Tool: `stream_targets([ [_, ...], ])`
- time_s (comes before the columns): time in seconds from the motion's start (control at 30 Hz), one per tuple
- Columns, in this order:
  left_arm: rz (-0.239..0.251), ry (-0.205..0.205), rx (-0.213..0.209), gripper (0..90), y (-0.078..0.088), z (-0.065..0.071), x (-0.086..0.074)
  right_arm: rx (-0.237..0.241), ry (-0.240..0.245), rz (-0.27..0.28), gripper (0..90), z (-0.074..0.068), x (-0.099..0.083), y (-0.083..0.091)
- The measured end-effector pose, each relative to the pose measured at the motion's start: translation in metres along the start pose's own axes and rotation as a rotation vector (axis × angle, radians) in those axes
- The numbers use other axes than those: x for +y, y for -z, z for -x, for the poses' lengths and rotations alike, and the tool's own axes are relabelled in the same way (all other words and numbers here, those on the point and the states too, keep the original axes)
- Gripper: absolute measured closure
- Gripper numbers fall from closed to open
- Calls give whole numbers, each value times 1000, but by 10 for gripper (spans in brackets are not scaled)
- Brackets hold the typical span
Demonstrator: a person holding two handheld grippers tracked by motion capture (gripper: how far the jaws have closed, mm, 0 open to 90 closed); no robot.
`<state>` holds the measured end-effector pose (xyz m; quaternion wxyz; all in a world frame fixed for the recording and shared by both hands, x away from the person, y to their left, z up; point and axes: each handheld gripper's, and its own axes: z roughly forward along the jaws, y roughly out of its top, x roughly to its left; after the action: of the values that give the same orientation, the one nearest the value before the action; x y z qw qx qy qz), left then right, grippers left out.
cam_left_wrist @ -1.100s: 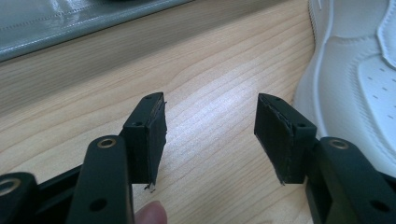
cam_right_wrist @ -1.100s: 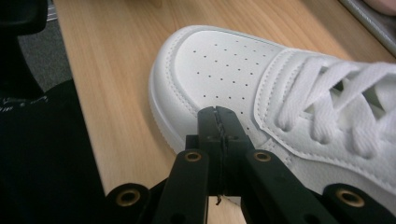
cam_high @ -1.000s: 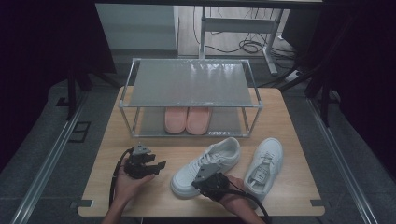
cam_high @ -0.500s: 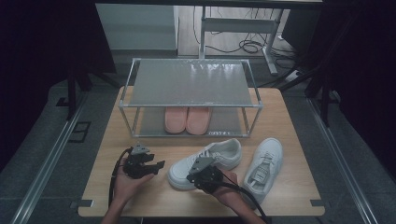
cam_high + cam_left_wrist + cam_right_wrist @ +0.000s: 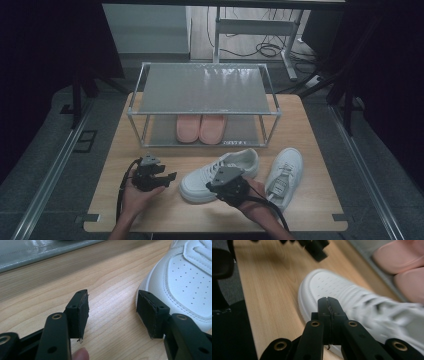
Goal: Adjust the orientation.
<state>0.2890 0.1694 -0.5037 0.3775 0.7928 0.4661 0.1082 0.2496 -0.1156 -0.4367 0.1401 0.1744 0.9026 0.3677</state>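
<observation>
Landmark: the rack (image 5: 204, 95) stands at the far side of the table (image 5: 150, 210).
Sneaker: the left sneaker (image 5: 220, 174) lies on its sole in front of the rack, with its toe pointing to the left gripper.
Second sneaker: it (image 5: 286, 173) lies just to the right of the first one, also in front of the rack.
Slippers: a pink pair (image 5: 201, 128) sits on the lower shelf of the rack.
Right gripper: it (image 5: 227, 182) is over the near side of the left sneaker, jaws pressed together; whether it pinches the shoe I cannot tell.
Left gripper: it (image 5: 112, 312) is near the rack's left front corner, jaws spread, with bare table between them; one jaw is just beside the sneaker's toe.
</observation>
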Motion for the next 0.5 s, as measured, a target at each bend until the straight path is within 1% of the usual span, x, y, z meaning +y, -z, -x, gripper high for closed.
stream_targets([
  [0.03,0,0,0,434,0,0,0,0,0,0,900,0,0,0],
  [0.07,1,-1,-1,434,0,1,0,-12,-11,19,900,7,1,16],
  [0.1,2,-2,-1,434,0,1,0,-21,-18,25,900,12,1,23],
  [0.17,2,0,-2,434,0,1,0,-41,-35,33,899,22,0,36],
  [0.27,-1,0,-2,434,0,1,0,-77,-73,34,899,40,-6,53],
  [0.4,-3,0,-3,434,-1,1,0,-87,-140,37,900,64,-17,65],
  [0.5,-6,1,-4,434,-1,1,0,-90,-176,25,900,82,-25,67],
])
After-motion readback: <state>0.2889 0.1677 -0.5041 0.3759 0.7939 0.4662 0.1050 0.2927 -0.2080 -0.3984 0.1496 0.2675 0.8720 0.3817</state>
